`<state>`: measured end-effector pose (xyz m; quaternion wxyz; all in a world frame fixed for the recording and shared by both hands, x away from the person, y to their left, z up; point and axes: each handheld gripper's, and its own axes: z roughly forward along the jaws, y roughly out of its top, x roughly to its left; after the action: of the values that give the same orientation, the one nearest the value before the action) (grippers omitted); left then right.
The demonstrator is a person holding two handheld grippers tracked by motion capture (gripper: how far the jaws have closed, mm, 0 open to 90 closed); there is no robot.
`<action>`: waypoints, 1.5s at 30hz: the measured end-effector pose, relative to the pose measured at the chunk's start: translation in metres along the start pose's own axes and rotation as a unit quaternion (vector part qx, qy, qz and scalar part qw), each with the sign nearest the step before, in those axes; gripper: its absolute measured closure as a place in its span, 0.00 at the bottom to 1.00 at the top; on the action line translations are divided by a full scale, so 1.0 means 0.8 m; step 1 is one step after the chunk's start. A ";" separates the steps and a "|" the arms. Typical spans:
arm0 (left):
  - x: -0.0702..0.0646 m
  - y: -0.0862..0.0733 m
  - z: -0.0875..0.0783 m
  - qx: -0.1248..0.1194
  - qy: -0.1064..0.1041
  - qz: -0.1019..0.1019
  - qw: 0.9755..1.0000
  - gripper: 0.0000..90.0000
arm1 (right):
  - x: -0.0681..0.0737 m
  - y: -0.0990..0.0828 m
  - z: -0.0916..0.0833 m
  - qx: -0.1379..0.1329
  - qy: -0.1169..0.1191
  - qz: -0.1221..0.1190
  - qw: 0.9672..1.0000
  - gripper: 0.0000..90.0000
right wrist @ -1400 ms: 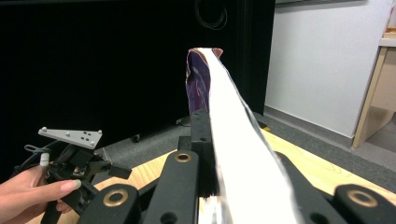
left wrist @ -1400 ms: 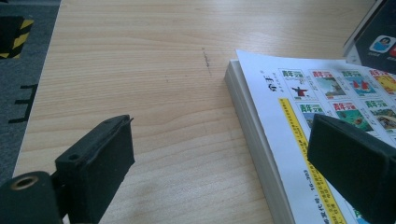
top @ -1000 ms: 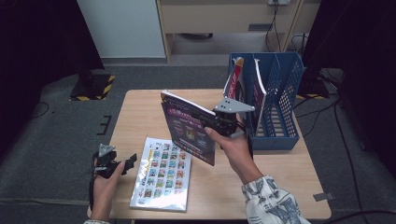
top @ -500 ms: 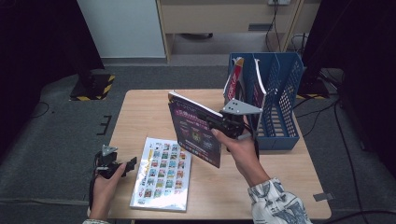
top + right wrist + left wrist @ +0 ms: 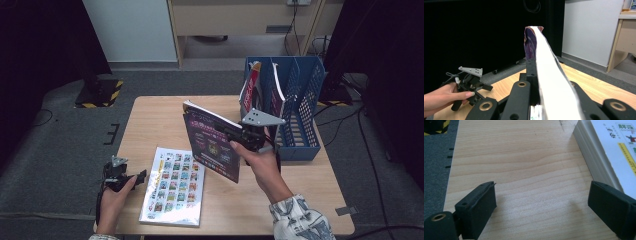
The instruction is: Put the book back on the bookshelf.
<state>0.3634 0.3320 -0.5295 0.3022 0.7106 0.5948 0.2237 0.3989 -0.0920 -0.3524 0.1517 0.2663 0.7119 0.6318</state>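
One glossy purple book (image 5: 212, 145) — clamped in right gripper (image 5: 235, 134).

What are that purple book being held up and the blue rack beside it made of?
The purple book looks like paper with a glossy printed cover: white page edges show and it bends in the right gripper. The blue rack seems to be moulded plastic: thin walls pierced with a regular grid of holes.

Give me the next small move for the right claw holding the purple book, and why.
Probably carry the purple book on toward the blue file rack and line it up with an empty slot. The right claw is shut on the book's edge, holding it upright above the table, short of the rack, which already holds books. The left claw sits open beside the white book.
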 end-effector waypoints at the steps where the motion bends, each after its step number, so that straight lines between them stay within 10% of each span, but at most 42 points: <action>1: -0.001 -0.001 0.001 0.005 0.000 0.003 1.000 0.08 | 0.000 0.000 -0.002 0.000 -0.001 0.001 1.000 0.93; 45: -0.009 -0.004 0.007 -0.002 0.009 0.025 1.000 0.04 | -0.049 -0.017 -0.135 0.013 -0.034 0.018 0.999 0.93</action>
<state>0.3633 0.3240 -0.5353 0.2927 0.7228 0.5788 0.2385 0.3688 -0.2037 -0.3535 0.1606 0.3022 0.7094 0.6161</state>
